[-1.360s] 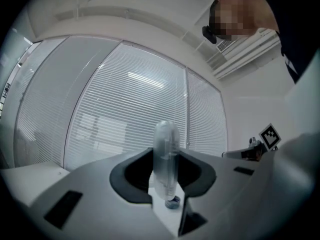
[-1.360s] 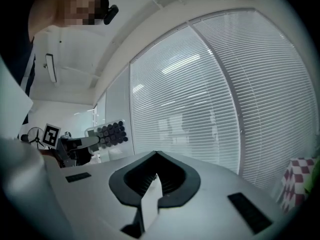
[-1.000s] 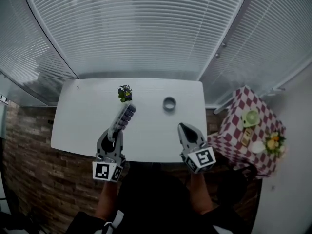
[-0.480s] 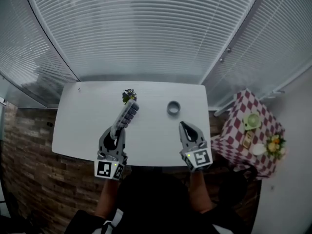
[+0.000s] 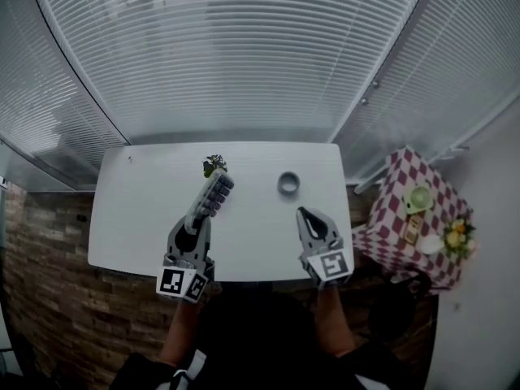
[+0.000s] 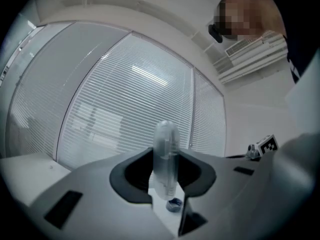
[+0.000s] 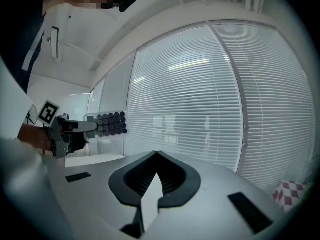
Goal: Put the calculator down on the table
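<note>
While still pinching the calculator (image 5: 213,195), the left gripper (image 5: 195,220) is edging over the table (image 5: 130,210), not lowering yet; the right gripper (image 5: 302,213) is idling, jaws together.

We have carried left claw (image 5: 196,223) forward over table (image 5: 134,210). Far end of calculator (image 5: 210,197), ahead of claw, now sits nearer small plant (image 5: 214,166), just short of it. Right claw (image 5: 302,213) also pushed forward. Grey ring (image 5: 288,184) ahead of its tip now closer.
</note>
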